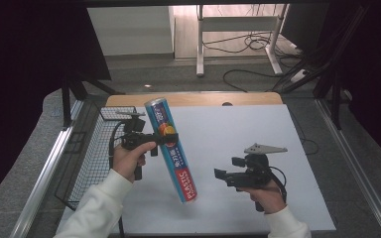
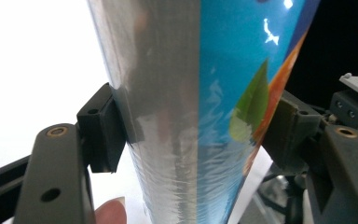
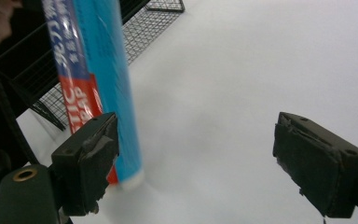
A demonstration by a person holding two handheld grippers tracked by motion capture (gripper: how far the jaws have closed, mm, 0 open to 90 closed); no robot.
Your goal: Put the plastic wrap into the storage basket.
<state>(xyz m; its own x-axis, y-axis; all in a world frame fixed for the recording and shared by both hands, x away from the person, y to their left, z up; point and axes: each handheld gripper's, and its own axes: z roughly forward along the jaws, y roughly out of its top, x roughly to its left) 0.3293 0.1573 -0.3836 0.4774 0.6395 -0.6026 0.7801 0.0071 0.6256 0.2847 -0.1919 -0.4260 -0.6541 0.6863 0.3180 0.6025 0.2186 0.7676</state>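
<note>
A long blue roll of plastic wrap with a red lower end hangs tilted above the white table top. My left gripper is shut on the roll near its middle. In the left gripper view both pads press the roll's sides. My right gripper stands open to the right of the roll, nothing between its jaws. In the right gripper view the roll's lower end hangs just past the left fingertip, over the white surface.
A black wire basket stands along the table's left side, below my left hand. The wooden table edge runs along the back. Cables and metal table legs lie on the floor beyond.
</note>
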